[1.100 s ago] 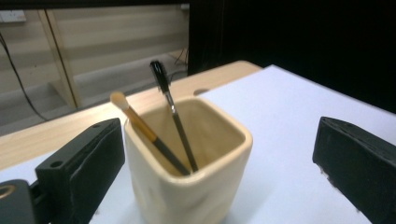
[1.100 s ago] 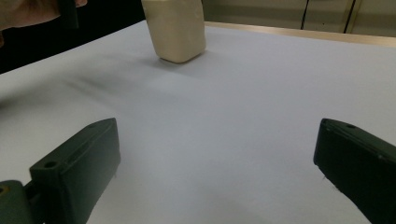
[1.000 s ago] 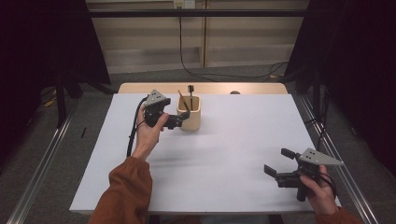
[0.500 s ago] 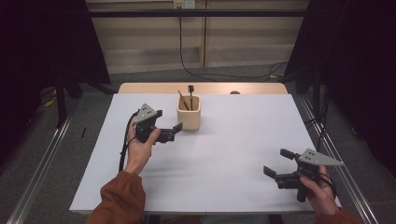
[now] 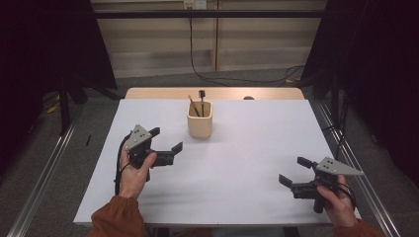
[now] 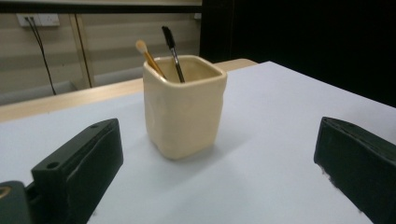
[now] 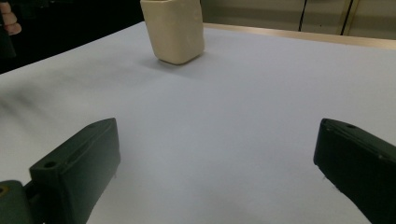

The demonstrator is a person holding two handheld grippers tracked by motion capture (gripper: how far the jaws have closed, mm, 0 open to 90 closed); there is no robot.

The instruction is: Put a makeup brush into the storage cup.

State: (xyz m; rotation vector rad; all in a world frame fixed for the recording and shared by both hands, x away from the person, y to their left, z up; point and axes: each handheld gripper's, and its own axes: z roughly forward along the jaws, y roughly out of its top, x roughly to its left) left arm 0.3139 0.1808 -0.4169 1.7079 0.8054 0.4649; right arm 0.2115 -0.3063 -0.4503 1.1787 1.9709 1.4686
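The cream cup stood toward the far middle of the white table, holding a tan-tipped brush and a black-tipped brush that leaned against its rim. The left gripper hung near the cup on its left, jaws spread wide and empty, and in the left gripper view the cup sat between them but well ahead. The right gripper waited low at the near right corner, also spread and empty, well apart from the cup. The left hand looked to be drawing clear after leaving something in the cup; to do that well it should keep the jaws wide and pull straight back and level, so that neither jaw clips the cup's wall or tips the brushes. Compared with a second earlier, the left gripper had come away from the cup's rim toward the person and to the left, while the right gripper had hardly shifted.
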